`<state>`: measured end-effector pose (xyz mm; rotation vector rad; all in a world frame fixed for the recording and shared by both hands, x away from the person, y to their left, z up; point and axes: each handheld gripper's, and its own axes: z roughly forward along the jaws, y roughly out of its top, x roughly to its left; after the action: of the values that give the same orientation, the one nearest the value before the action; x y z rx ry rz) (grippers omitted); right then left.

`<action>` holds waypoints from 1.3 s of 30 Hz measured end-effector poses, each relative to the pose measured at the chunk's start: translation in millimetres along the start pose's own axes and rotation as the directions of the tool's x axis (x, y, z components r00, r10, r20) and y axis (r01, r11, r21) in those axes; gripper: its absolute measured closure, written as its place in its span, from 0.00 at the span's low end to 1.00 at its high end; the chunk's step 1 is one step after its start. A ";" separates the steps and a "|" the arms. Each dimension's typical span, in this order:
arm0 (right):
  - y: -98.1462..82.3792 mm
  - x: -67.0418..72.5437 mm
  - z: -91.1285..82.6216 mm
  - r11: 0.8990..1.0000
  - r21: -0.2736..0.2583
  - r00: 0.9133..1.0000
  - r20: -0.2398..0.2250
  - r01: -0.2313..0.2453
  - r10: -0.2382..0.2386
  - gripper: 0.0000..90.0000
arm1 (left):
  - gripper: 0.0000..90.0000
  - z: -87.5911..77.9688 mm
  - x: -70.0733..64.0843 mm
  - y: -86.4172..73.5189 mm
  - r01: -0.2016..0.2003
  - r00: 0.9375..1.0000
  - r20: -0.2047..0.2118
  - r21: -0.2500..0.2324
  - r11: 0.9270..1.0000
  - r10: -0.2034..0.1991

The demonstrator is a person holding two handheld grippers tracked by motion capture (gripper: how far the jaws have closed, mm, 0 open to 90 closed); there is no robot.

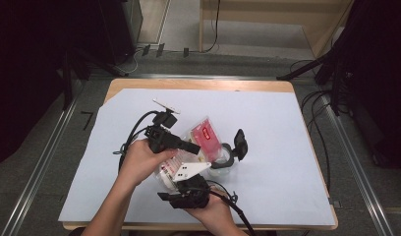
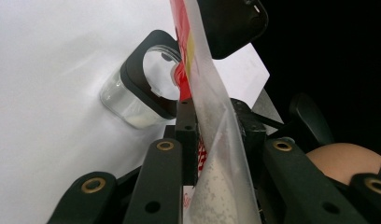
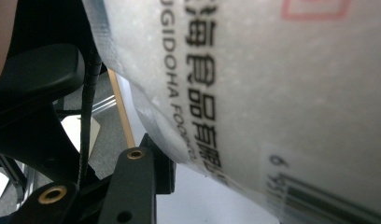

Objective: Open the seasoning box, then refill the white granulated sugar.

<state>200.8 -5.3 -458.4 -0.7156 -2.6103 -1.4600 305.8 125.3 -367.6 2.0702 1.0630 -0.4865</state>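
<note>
A clear plastic bag [image 1: 204,136] of white granules with a red label is held up between both grippers over the table. My left gripper [image 1: 194,147] is shut on the bag's upper part; in the left gripper view its jaws [image 2: 212,116] pinch the bag [image 2: 216,158] edge-on. From below, my right gripper [image 1: 184,179] holds the bag's lower end. In the right gripper view the printed bag [image 3: 272,93] lies against one finger [image 3: 137,182] and hides the other. A clear jar [image 1: 220,166] with a black rim stands just right of the bag, its hinged lid [image 1: 239,143] flipped open.
White paper [image 1: 139,196] covers the wooden table [image 1: 198,84]. In the left gripper view the jar [image 2: 132,100] holds a little white powder and its lid [image 2: 230,23] sits above. Cables trail from both grippers. Dark equipment and floor rails surround the table.
</note>
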 end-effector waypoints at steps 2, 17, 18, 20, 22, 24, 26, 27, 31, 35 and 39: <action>0.1 0.0 0.1 1.000 0.000 1.000 0.004 0.000 0.000 0.69 | 0.85 0.3 0.3 0.5 -0.004 1.000 -0.001 -0.003 1.000 0.004; 4.5 1.0 -3.8 1.000 0.000 1.000 0.005 -0.018 0.018 0.70 | 0.84 -4.2 -4.2 2.2 -0.029 0.999 -0.029 0.014 0.999 0.029; 4.8 1.0 -3.6 1.000 -0.004 1.000 0.001 -0.010 0.010 0.70 | 0.85 -4.2 -4.2 2.2 -0.029 0.999 -0.029 0.014 0.999 0.029; 5.2 0.9 -4.1 1.000 -0.001 1.000 0.001 -0.009 0.009 0.70 | 0.85 -3.6 -3.5 3.1 -0.016 1.000 -0.022 0.008 1.000 0.016; 6.1 0.6 -4.7 1.000 0.003 1.000 0.002 -0.015 0.015 0.70 | 0.85 -3.1 -3.4 3.6 -0.013 1.000 -0.026 0.003 1.000 0.014; 6.4 0.5 -5.0 1.000 0.002 1.000 0.001 -0.016 0.016 0.70 | 0.85 -3.1 -3.1 4.2 -0.016 0.999 -0.032 0.003 1.000 0.016; 7.0 0.3 -5.3 1.000 0.003 1.000 0.007 -0.008 0.007 0.70 | 0.85 -3.1 -2.4 4.8 -0.019 0.999 -0.032 0.004 1.000 0.020; 7.2 0.3 -5.3 1.000 0.003 1.000 0.007 -0.008 0.008 0.70 | 0.85 -2.4 -2.4 5.2 -0.010 1.000 -0.030 -0.001 1.000 0.010; 8.0 0.1 -5.6 1.000 0.006 1.000 0.004 -0.009 0.009 0.70 | 0.85 -2.7 -1.5 5.8 -0.011 1.000 -0.024 0.000 1.000 0.011; 8.6 -0.3 -6.0 1.000 0.004 1.000 0.001 -0.007 0.007 0.70 | 0.83 -2.1 -3.3 6.8 -0.010 1.000 -0.029 -0.008 1.000 0.010; 9.1 -0.4 -6.8 1.000 0.004 1.000 0.009 -0.005 0.005 0.70 | 0.82 -1.3 -3.3 7.6 -0.021 0.999 -0.035 -0.007 1.000 0.021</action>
<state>204.0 -7.0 -447.6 -0.7295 -2.6152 -1.4529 310.0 121.6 -361.4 2.0880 1.0604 -0.4367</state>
